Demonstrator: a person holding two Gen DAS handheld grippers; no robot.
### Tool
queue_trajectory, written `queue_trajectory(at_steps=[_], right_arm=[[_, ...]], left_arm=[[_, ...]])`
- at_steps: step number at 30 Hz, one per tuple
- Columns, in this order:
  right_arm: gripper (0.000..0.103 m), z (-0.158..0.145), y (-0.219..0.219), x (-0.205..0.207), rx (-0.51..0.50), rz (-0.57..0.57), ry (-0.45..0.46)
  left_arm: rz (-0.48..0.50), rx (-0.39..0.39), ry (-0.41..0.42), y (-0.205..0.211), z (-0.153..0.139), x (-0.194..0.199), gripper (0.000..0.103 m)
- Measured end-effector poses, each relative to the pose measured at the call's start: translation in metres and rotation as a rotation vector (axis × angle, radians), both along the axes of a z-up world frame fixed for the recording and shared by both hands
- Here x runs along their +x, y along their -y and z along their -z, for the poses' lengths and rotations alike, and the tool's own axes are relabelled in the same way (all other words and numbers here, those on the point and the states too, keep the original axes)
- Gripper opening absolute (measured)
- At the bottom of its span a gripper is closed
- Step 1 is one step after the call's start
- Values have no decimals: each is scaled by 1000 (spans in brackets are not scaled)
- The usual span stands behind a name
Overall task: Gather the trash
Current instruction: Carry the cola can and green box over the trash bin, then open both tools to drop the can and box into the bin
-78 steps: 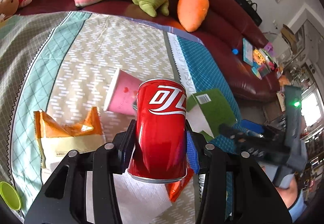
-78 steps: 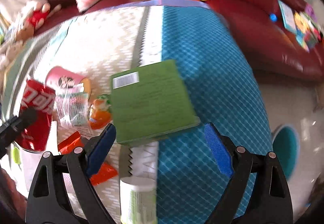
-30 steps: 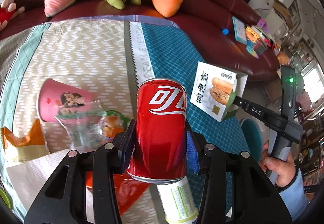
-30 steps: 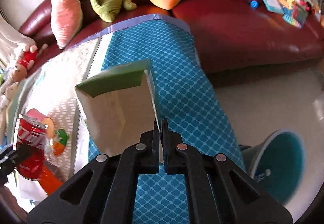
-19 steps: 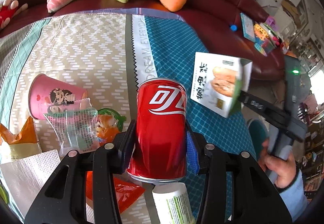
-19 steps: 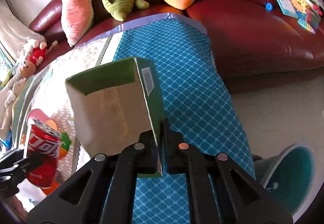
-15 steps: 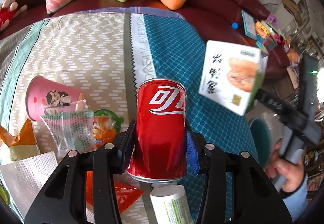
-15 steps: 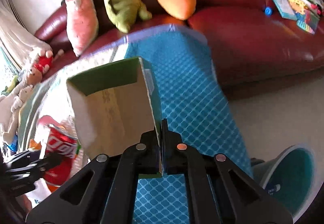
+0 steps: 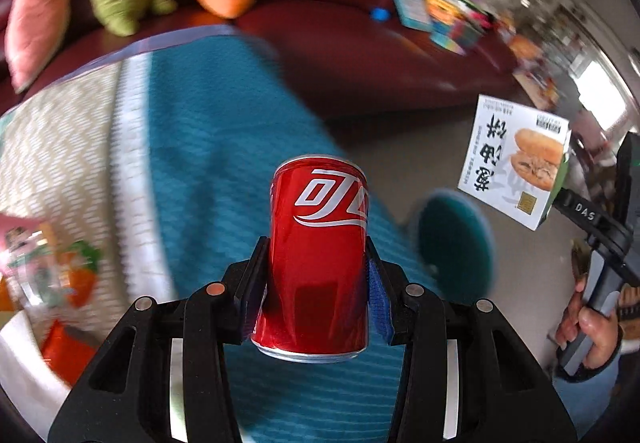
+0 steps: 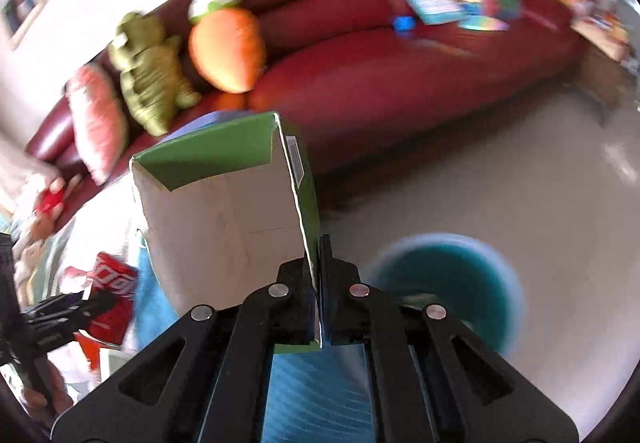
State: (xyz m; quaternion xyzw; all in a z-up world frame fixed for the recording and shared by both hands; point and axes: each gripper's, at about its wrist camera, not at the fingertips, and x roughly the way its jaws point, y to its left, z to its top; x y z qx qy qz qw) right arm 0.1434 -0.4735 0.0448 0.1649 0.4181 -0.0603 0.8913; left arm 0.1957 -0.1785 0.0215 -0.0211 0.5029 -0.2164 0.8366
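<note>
My left gripper is shut on an upright red soda can, held above the blue part of the tablecloth near the table's right edge. My right gripper is shut on one wall of an empty green and white food box, held in the air off the table's right side; the box also shows in the left wrist view. A teal trash bin stands on the floor just right of the right gripper, and it shows behind the can.
Wrappers and a pink cup lie on the table at the left. A red sofa with plush toys runs along the back. Grey floor lies right of the table.
Both grippers have swung right, away from the table middle toward the teal bin. The box has travelled off the table edge over the floor. Both grips are unchanged.
</note>
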Motion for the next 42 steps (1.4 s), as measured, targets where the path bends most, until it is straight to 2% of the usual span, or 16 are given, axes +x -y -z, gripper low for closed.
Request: queue_trajectory(at_steps=[5,9,12,16,18,21,26,28,38,40,42], right_arm=[[2,21,60,-37,-11,119,-64],[3,43,79,-45,8,140,-112],[12,59,81,-39,39,121,-132],[32,76,77,-29,73,95,-143],[34,78,77,-28,75,90,-141],[47,78,80,-30,74,98,-134],[61,78,86,-36,71,122,-139],[70,78,89,-39,73,132,-147],[75,72,103,-55,88,194,-152],[75,71,106,-57,93,207,-155],[76,71,105,-59,94,209,-161]], left_arm=[[95,0,-20,61,6,-12,46],[148,20,-35,101,13,-19,46],[170,30,-47,119,18,-22,46],[185,47,-59,137,26,-21,46],[190,55,-64,140,30,-23,46],[197,65,-76,147,36,-22,46],[208,70,-94,154,44,-20,46],[216,72,-98,160,47,-20,46],[312,78,-102,209,55,-20,46],[317,82,-98,218,55,-21,53],[310,87,-86,219,54,-23,77]])
